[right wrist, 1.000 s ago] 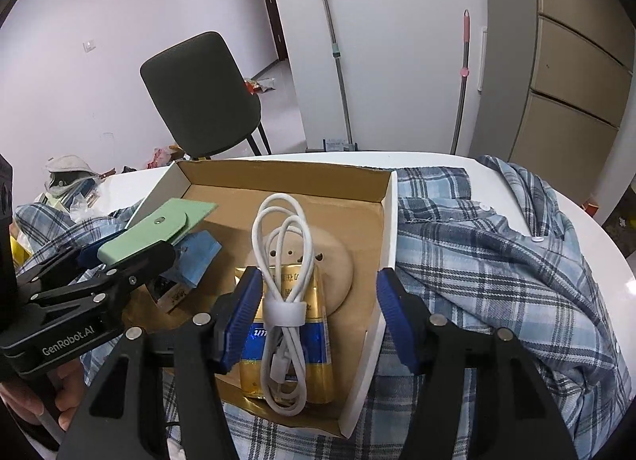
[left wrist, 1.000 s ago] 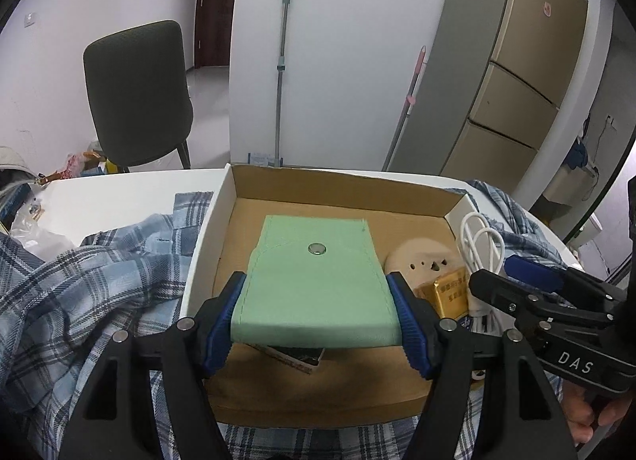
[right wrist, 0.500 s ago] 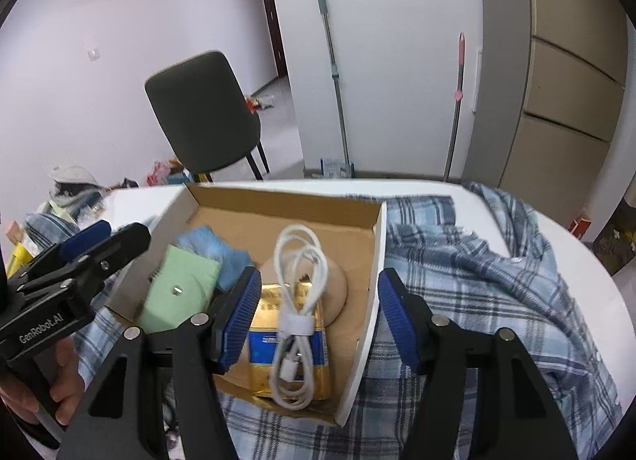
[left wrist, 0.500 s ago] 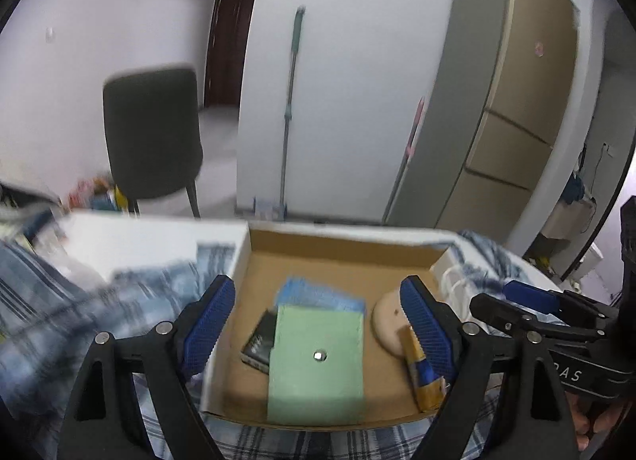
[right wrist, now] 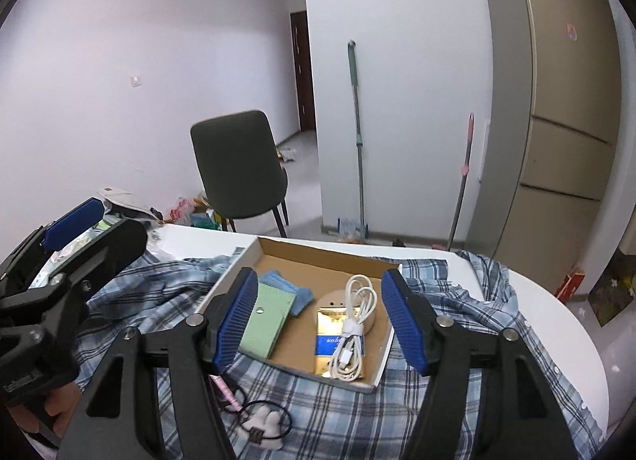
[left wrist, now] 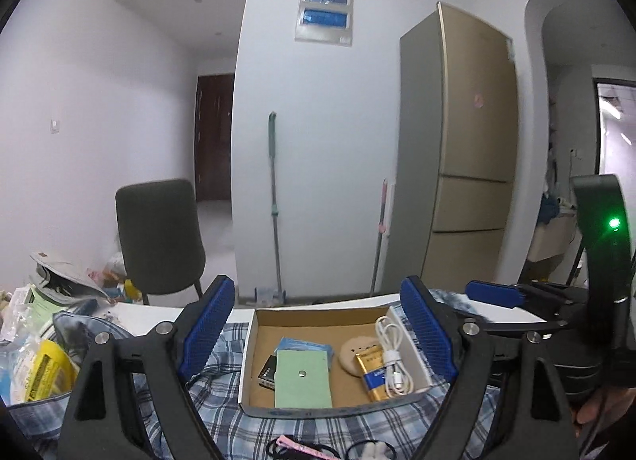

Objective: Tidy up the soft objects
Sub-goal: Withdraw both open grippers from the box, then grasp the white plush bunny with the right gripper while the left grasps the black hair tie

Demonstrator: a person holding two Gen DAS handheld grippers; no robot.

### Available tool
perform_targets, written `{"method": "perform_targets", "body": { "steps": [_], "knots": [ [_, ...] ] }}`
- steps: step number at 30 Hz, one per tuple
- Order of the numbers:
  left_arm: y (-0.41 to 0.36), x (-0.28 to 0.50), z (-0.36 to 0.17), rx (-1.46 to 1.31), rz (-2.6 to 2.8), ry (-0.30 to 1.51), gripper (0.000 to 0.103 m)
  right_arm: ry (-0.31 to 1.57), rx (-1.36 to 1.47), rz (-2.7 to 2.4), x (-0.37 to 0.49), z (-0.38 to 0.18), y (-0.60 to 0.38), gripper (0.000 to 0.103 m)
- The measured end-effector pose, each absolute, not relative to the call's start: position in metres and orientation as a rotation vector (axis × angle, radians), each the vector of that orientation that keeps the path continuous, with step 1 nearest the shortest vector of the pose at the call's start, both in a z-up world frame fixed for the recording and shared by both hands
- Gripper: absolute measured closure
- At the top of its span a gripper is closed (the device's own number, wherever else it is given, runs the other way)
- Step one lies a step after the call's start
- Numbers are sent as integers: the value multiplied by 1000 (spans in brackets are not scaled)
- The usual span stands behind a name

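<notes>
A shallow cardboard box (left wrist: 246,345) (right wrist: 381,364) lies on a blue plaid shirt (left wrist: 222,424) (right wrist: 457,341) on the white table. In it lie a green pouch (left wrist: 303,378) (right wrist: 267,321), a blue cloth (left wrist: 304,345) (right wrist: 278,279), a gold pack (left wrist: 371,374) (right wrist: 332,343), a coiled white cable (left wrist: 391,356) (right wrist: 355,321) and a beige round pad (left wrist: 351,348). My left gripper (left wrist: 316,335) is open and empty, raised above the box. My right gripper (right wrist: 318,321) is open and empty, also above the box.
Hair ties and a pink clip (right wrist: 258,416) (left wrist: 302,450) lie on the shirt near the front edge. Bags and clutter (left wrist: 35,352) fill the table's left. A dark chair (right wrist: 238,174), two mops (right wrist: 357,134) and a fridge (left wrist: 465,166) stand behind.
My left gripper let go of the green pouch, which now lies in the box. Both grippers have risen and pulled back from the box.
</notes>
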State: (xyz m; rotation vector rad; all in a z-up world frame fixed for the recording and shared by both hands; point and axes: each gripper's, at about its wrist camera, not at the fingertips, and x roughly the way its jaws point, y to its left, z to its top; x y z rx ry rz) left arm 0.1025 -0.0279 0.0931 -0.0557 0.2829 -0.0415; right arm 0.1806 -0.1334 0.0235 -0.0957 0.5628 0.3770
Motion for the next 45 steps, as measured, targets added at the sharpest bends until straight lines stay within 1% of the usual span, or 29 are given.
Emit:
{"method": "perform_targets", "body": {
  "steps": [6,9,11,14,16,19,26,32,39,45],
  "knots": [
    [-23,69,94,-58,-70,272,15,543,-64,369,152,17,-138,39],
    [-19,59,88,-65,-74,272,10,547,-67,370,145,8,-141,39],
    [-14,55,81,-69,-61,266,0,544,-77,365,141,0,-142,39],
    [-9,54,68,-82,-51,263,0,532,-79,392,138,-12,-144,38],
    [-6,55,59,-87,-73,288,0,516,-78,407,137,-20,-146,29],
    [-3,54,45,-75,-64,275,0,508,-79,414,139,-31,-147,29],
    [-6,49,4,-54,-58,244,0,565,-90,404,150,-57,-146,29],
    [-10,53,-1,-34,-55,264,0,592,-129,416,151,-71,-140,29],
    [2,61,-5,-93,-33,311,0,635,-153,444,149,-79,-132,29],
    [6,74,-12,-108,-13,375,0,783,-189,496,158,-97,-112,30]
  ]
}}
